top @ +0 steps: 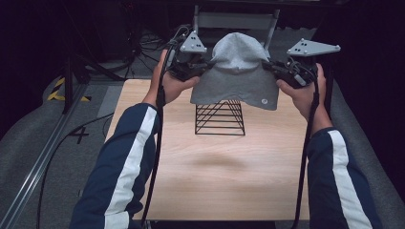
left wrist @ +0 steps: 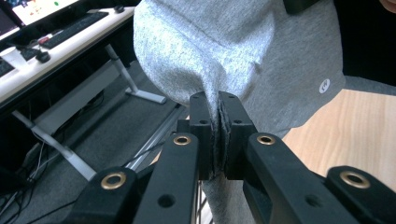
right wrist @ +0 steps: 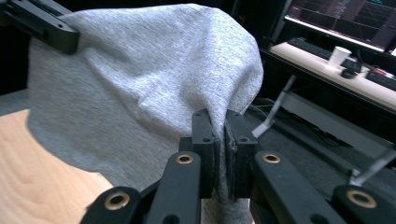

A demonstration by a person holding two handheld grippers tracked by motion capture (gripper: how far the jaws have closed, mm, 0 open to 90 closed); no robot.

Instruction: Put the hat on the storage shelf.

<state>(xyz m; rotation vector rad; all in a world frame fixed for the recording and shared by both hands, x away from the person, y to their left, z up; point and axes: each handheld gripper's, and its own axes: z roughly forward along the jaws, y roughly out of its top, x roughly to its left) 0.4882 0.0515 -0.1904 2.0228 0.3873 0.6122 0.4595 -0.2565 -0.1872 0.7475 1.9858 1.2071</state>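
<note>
While both grippers pinched it, a grey hat (top: 237,71) hung above the wire rack (top: 219,118).
The left gripper (left wrist: 217,122) and right gripper (right wrist: 221,135) each clamped a hat edge.

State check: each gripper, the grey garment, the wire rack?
left gripper: shut on the grey garment's edge.
right gripper: shut on the garment's opposite edge.
grey garment: lifted off the table, hanging between both grippers, draped over the rack's top.
wire rack: upright on the wooden table.
</note>
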